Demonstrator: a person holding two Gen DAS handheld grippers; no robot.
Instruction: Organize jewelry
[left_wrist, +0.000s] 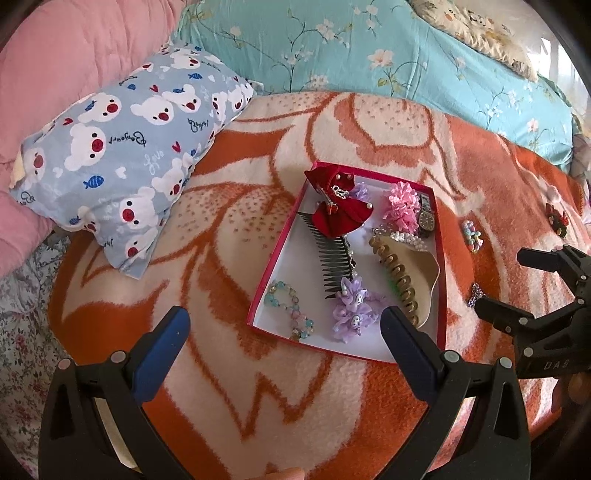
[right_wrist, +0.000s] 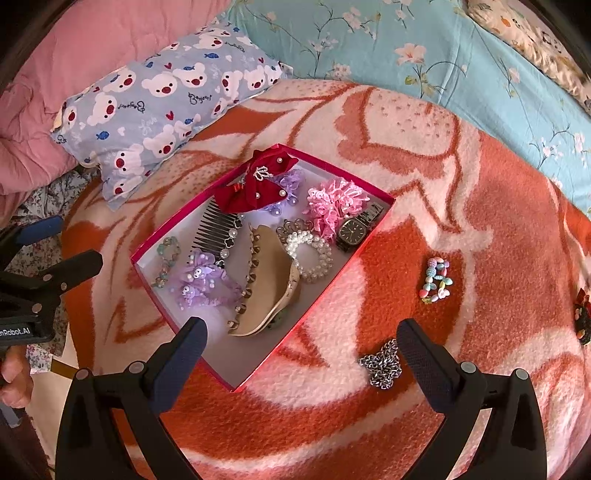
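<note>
Fingers (left_wrist: 159, 354) of both grippers spread wide, empty, above the blanket (right_wrist: 480, 229).

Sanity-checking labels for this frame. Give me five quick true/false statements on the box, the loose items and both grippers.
1. The wristwatch lies inside the red box. True.
2. The silver chain is already in the box. False: it lies on the blanket outside the box, near the right gripper.
3. The left gripper is shut on the beige hair claw. False: it is open and empty, and the claw lies in the box.
4. The pastel bead bracelet sits on the blanket, outside the box. True.
5. The right gripper is open. True.
</note>
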